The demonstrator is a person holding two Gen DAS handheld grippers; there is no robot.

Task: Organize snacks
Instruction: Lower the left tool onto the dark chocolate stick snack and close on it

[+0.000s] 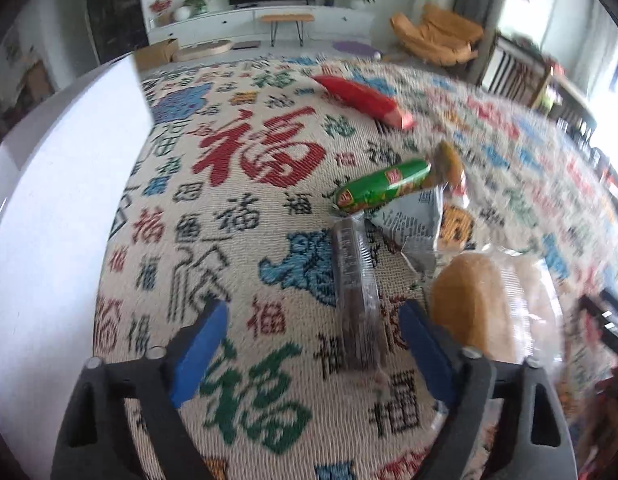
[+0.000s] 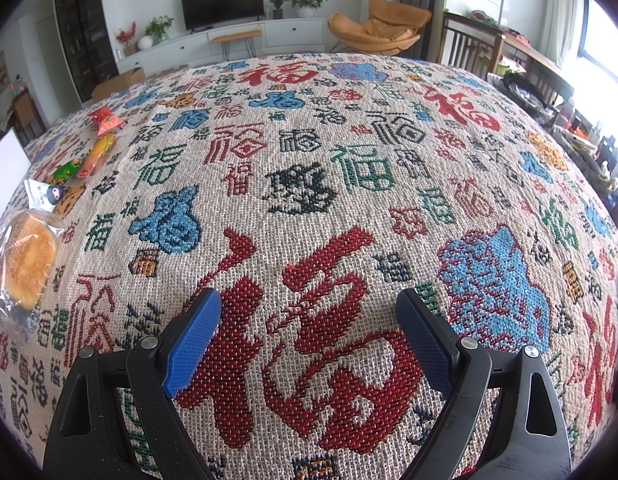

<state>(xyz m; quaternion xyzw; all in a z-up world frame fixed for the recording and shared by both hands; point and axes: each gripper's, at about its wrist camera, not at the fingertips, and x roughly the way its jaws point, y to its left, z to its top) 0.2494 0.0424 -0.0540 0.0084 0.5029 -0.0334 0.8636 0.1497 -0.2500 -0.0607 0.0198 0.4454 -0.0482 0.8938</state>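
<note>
The left claw stands open above the counter, which wears a woven cloth of red, blue, green and black characters. A dark bar in clear wrap lies lengthwise between its blue pads, nearer the right one, and neither pad touches it. Beyond the bar's far end sits a green sausage, slanted, with a red label at each end; a grey printed packet lies just under it. A red packet rests farther off, apart from the rest. To the right, a golden bun in a clear bag lies just beside the right finger. A white box fills the left edge.

The right claw is also open and holds nothing, with only cloth between its pads. In its view the snacks lie at the far left edge in a loose row: bun, grey packet, green sausage, an orange packet and the red packet.
</note>
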